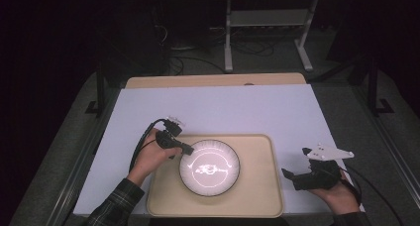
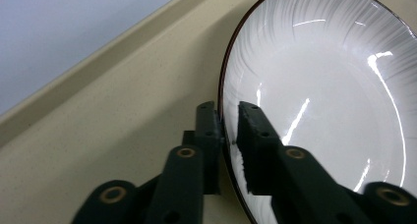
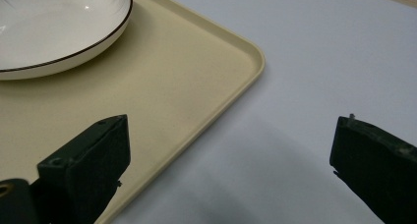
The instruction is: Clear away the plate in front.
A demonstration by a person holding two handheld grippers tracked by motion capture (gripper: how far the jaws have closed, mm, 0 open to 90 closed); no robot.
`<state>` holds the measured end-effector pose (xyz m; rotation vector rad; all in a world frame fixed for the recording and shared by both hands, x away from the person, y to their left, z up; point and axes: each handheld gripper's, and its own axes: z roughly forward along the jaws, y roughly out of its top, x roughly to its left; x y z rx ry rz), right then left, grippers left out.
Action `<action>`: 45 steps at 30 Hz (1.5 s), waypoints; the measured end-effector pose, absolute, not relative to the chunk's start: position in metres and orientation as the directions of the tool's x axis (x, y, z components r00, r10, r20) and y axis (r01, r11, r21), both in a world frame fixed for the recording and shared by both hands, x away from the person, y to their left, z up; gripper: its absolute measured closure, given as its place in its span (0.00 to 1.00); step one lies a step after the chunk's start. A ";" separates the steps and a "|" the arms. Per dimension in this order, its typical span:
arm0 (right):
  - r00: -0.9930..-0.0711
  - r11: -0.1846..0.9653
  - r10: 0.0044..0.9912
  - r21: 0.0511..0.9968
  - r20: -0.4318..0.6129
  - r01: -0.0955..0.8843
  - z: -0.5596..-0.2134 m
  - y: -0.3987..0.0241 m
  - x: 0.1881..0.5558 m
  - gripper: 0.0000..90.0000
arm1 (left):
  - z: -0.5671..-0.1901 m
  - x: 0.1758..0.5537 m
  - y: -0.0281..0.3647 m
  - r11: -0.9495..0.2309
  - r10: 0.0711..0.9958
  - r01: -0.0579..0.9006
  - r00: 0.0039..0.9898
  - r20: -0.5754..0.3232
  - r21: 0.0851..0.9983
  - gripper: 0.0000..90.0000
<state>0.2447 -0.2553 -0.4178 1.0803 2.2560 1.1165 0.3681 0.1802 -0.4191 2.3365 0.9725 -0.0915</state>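
Observation:
A white ribbed plate (image 1: 209, 167) with a thin dark rim lies flat on a beige tray (image 1: 257, 186). My left gripper (image 1: 188, 149) reaches it from the left. In the left gripper view its jaws (image 2: 227, 106) straddle the rim of the plate (image 2: 319, 86): the outer pad is close against the rim, and a narrow gap shows between the inner pad and the plate's surface. My right gripper (image 1: 287, 174) rests low at the tray's right edge. In the right gripper view it (image 3: 231, 121) stands wide open over the tray's corner (image 3: 187, 76), with nothing between the jaws and the plate (image 3: 49, 22) farther off.
The tray sits on a white table cover (image 1: 223, 107) near its front edge. A wooden strip (image 1: 213, 80) runs along the back. Behind the table stand the legs of a metal frame (image 1: 229, 47), with cables on the dark floor. A cable loops from the left gripper.

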 end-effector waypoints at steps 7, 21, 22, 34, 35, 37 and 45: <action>-0.619 0.381 0.786 0.800 -0.016 0.464 -0.418 -0.256 0.244 0.01 | -0.413 0.366 0.181 -0.563 0.606 0.606 0.765 -0.218 0.562 0.51; -0.616 0.384 0.787 0.798 -0.021 0.464 -0.418 -0.256 0.244 0.01 | -0.402 0.360 0.191 -0.511 0.662 0.619 0.726 -0.187 0.596 0.26; -0.616 0.384 0.787 0.798 -0.021 0.464 -0.418 -0.256 0.244 0.01 | -0.401 0.359 0.193 -0.505 0.663 0.620 0.724 -0.190 0.601 0.26; -0.616 0.387 0.787 0.798 -0.025 0.462 -0.418 -0.256 0.244 0.01 | -0.392 0.346 0.216 -0.494 0.670 0.594 0.726 -0.158 0.635 0.17; -0.616 0.386 0.788 0.798 -0.025 0.462 -0.418 -0.256 0.244 0.01 | -0.391 0.344 0.218 -0.489 0.676 0.595 0.720 -0.154 0.638 0.17; -0.616 0.387 0.788 0.798 -0.026 0.462 -0.418 -0.256 0.244 0.01 | -0.390 0.342 0.222 -0.478 0.682 0.595 0.715 -0.153 0.646 0.17; -0.616 0.388 0.787 0.799 -0.027 0.460 -0.418 -0.256 0.244 0.01 | -0.384 0.330 0.243 -0.427 0.710 0.583 0.690 -0.143 0.691 0.17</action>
